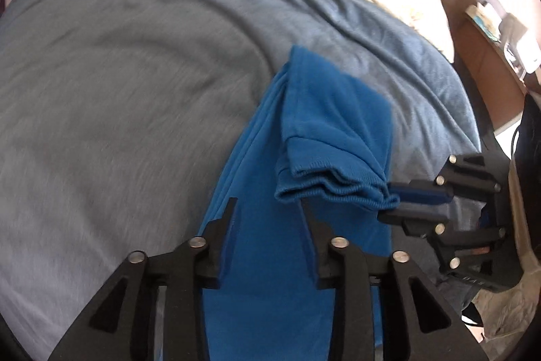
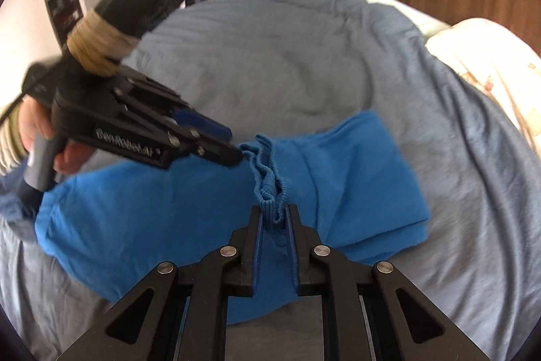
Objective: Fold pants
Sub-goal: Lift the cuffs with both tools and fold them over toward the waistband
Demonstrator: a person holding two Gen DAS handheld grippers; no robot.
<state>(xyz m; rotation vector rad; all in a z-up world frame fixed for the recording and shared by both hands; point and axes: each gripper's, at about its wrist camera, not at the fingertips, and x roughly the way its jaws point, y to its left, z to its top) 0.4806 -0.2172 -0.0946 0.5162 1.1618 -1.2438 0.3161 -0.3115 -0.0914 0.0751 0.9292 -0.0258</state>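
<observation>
So the blue pants point(image 2: 209, 212) are lying on the grey duvet point(image 1: 118, 83) on the bed, already doubled over once, with the ribbed cuff end point(image 1: 331, 188) brought back on top of the rest; the right gripper point(image 2: 273, 219) has its tongs pressed together on that bunched cuff, you can see the ribbing squeezed between the blue pads; the left gripper point(image 1: 267, 222) has its tongs spread, nothing pinched, just blue fabric lying underneath them; in the right wrist view its tips sit right at the far corner of the cuff, touching or nearly so, can't tell which.

What could go sideways, imo: only one corner of the cuff is actually held, so if the right one drags now, the loose corner probably lags and the top layer skews off the bottom one; the cuff is also scrunched, not flat, so dropping it as is likely leaves a lumpy edge; and the duvet is soft and wrinkly, so pressing down to smooth things could pull the bedding along and shift the whole fold.
</observation>
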